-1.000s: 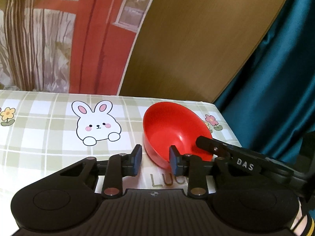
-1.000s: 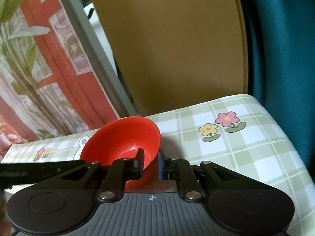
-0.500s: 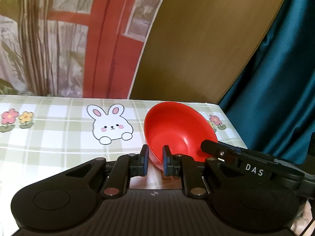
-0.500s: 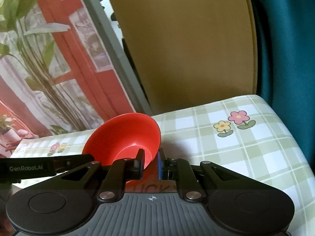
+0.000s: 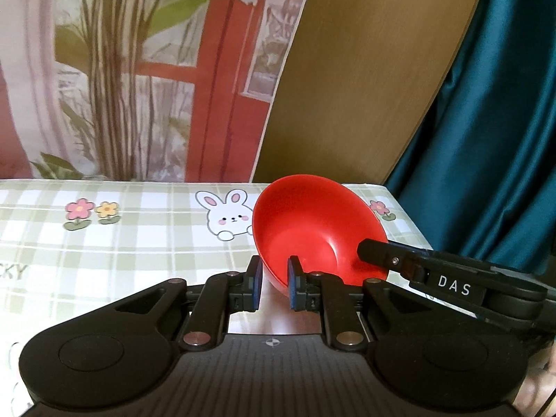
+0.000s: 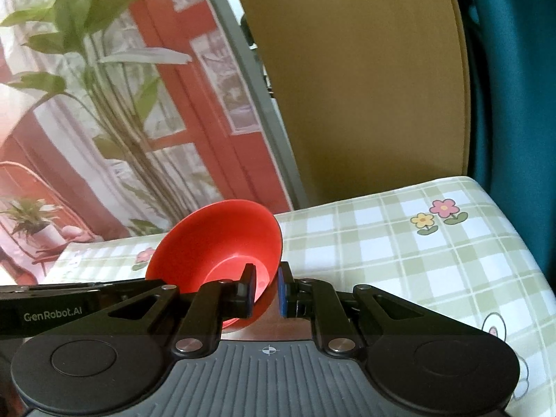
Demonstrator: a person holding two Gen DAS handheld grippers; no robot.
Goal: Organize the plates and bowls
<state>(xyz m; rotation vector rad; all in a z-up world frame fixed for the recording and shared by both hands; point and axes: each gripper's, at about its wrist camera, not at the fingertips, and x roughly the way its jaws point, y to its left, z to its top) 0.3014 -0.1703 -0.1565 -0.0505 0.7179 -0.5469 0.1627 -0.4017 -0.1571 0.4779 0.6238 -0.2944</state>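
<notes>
Nearest in the left wrist view, the left gripper point(image 5: 274, 290) has its jaws drawn narrow on the near rim of the red bowl point(image 5: 318, 229), one blue-padded finger outside the wall and one inside. The right gripper point(image 6: 266, 290) pinches the opposite rim the same way, its jaws also narrow around the wall. The bowl is smooth, glossy plastic, round and deep with a small flat bottom. It is held tilted between the two grippers over the right end of the table, its mouth facing up and toward the left gripper's camera.

Under it lies a green-and-white checked tablecloth point(image 5: 146, 243) printed with a white rabbit point(image 5: 226, 217) and small flowers point(image 6: 438, 216). Beyond the table's far edge stand a brown wooden board point(image 5: 365, 76), a teal curtain point(image 5: 486, 139) and a printed backdrop of red window frames and leaves point(image 5: 139, 69).
</notes>
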